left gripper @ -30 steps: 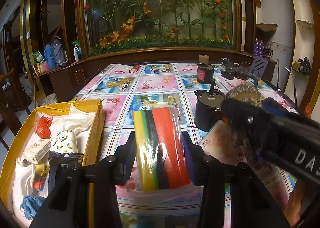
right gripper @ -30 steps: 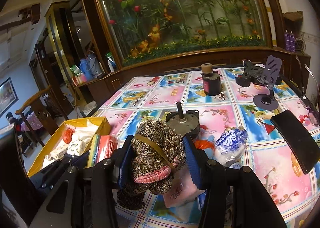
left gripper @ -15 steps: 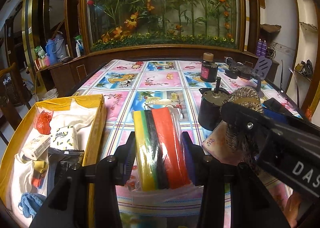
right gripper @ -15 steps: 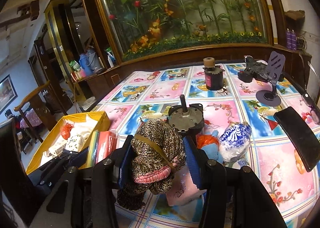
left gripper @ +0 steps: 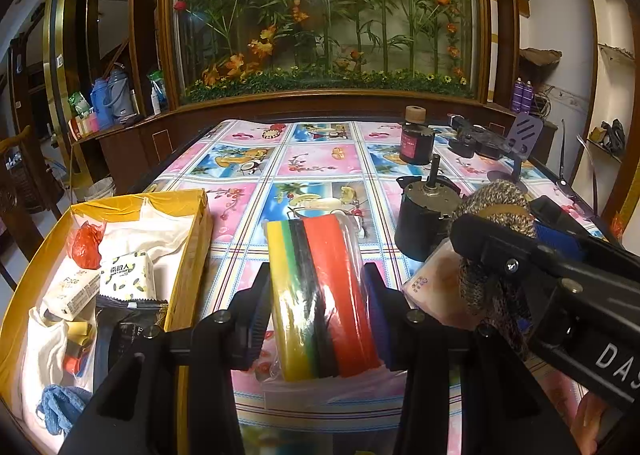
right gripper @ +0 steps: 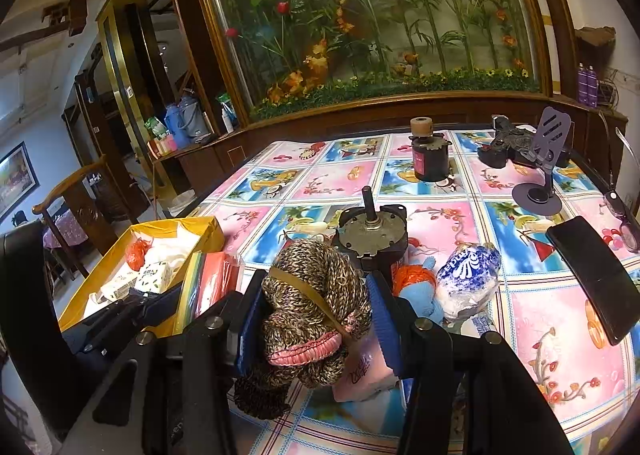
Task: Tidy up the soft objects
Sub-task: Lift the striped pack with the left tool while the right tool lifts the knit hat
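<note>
In the left wrist view, our left gripper [left gripper: 318,311] sits at the lower centre of the frame, its jaws closed partway around a plastic-wrapped sponge pack [left gripper: 320,295] with yellow, green, black and red layers, pinched on both sides. The yellow box [left gripper: 192,255] fills the lower left of that view and already holds a white tissue pack [left gripper: 128,275], a red bundle [left gripper: 86,243], white cloth and a blue cloth at the bottom corner.

In the right wrist view, our right gripper [right gripper: 316,315] occupies the lower centre, jaws closed partway on a brown knitted bundle [right gripper: 316,295] tied with a band and edged in pink. Just under it lies a pink packet [right gripper: 364,371]. To the right of centre sit an orange and blue soft item [right gripper: 416,283] and a blue-and-white wrapped packet [right gripper: 468,279], beside a dark metal motor [right gripper: 372,235] on the flowered tablecloth [right gripper: 560,335].

We judge that both soft things are gripped and we are at the carrying step. Whether they are lifted clear of the cloth we cannot tell. Next, we would swing the sponge pack left over the box rim and release it into free space, then bring the knitted bundle across without bumping the left gripper.
</note>
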### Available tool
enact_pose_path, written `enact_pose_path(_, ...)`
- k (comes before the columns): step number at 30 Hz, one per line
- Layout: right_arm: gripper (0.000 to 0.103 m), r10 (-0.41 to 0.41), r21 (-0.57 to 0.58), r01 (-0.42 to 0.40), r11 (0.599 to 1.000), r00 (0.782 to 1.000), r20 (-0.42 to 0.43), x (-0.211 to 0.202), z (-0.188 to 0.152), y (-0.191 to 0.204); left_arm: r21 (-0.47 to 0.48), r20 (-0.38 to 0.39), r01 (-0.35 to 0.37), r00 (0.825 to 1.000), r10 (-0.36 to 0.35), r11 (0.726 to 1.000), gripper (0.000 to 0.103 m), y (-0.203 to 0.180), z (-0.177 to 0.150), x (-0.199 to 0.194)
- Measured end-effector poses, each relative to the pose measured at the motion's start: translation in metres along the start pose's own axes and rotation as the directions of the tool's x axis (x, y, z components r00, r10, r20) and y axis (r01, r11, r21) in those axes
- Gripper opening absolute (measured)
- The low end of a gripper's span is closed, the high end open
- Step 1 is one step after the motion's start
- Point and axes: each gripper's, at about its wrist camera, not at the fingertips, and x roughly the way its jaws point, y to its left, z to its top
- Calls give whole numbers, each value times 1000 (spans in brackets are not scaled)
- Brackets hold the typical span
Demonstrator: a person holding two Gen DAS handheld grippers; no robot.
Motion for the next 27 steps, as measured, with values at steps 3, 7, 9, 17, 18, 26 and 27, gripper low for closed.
enact_pose_path(3,54,0,-1,0,1000,1000,-2,0,0,0,-1,5,6,1000,-6,1000,42,0,1,-2)
enact_pose_path(7,54,5,2,-5,1000,1000,3,-3,1,1,-2,5,7,1000,-7,1000,42,-1,0,-3)
enact_pose_path(9,54,7,5,-7,1000,1000,9,-5,1,0,-5,5,6,1000,-6,1000,42,-1,0,-3)
enact_pose_path(17,54,19,30,-19,999,1000,15,-8,2,-4,-21,2,-5,1000,5,1000,42,1,0,-2)
enact_pose_path(18,54,19,30,-20,999,1000,17,-8,2,-5,-20,-1,-6,1000,6,1000,42,1,0,0)
enact_pose_path(26,54,23,54,-23,998,1000,15,-10,4,-8,-7,-5,-15,1000,15,1000,42,-2,-1,4)
enact_pose_path(27,54,22,55,-23,998,1000,16,-10,4,-8,-7,-6,-15,1000,15,1000,42,-2,-1,4)
